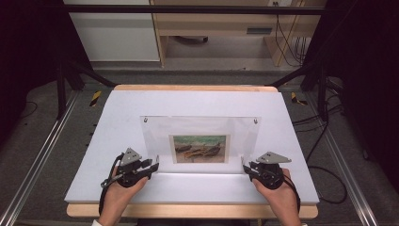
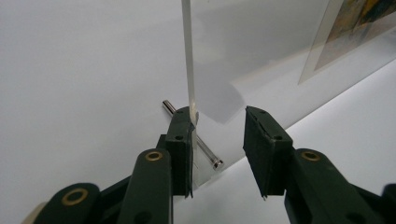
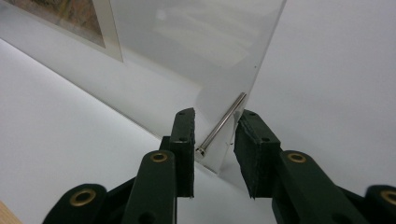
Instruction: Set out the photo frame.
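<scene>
White worktop (image 1: pixel 197 188) carries a clear acrylic picture frame (image 1: pixel 200 134), long axis crosswise. Left claw (image 1: pixel 155 165) and right claw (image 1: pixel 244 168) flank its near corners, jaws apart, unclamped.

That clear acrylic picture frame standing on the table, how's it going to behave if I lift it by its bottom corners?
The clear acrylic frame looks like a thin, flat, rigid sheet, so it should stay stiff rather than flop. Its glossy faces will probably be slippery against the left tool. Standing upright on its thin lower edge with small metal pins, it may tip easily if pushed.
</scene>
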Demonstrator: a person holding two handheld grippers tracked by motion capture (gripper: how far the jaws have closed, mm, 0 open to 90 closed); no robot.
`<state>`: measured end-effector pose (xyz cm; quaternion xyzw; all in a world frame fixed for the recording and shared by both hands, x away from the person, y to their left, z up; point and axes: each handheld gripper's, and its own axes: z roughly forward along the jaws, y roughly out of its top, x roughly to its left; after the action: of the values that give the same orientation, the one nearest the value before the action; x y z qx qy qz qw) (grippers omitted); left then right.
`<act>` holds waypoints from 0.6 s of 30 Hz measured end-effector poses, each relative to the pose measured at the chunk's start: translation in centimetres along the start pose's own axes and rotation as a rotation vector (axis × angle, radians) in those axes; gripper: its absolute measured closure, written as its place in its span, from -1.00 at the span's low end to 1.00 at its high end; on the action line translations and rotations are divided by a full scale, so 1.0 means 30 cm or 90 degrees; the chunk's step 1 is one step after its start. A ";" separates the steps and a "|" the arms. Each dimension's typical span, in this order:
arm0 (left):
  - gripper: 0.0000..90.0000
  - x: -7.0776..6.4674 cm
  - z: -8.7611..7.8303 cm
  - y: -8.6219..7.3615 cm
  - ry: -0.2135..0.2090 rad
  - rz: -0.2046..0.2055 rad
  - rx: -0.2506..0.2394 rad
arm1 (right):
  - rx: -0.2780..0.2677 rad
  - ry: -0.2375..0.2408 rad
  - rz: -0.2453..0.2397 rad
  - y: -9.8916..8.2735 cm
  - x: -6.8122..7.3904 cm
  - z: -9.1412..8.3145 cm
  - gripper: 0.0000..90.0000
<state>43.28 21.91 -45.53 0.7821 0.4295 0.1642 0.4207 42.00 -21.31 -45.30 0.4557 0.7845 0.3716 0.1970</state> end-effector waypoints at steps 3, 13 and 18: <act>0.39 0.000 0.000 0.000 0.000 0.000 0.000 | 0.000 0.000 0.000 0.000 0.000 0.000 0.53; 0.38 -0.002 0.000 0.000 0.002 0.001 0.000 | 0.000 0.000 -0.002 -0.001 -0.001 0.000 0.53; 0.38 -0.002 0.001 0.000 0.001 0.002 0.001 | -0.001 0.002 0.000 -0.001 -0.001 0.001 0.53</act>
<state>43.27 21.85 -45.54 0.7826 0.4290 0.1653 0.4197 42.00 -21.34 -45.34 0.4553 0.7844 0.3728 0.1959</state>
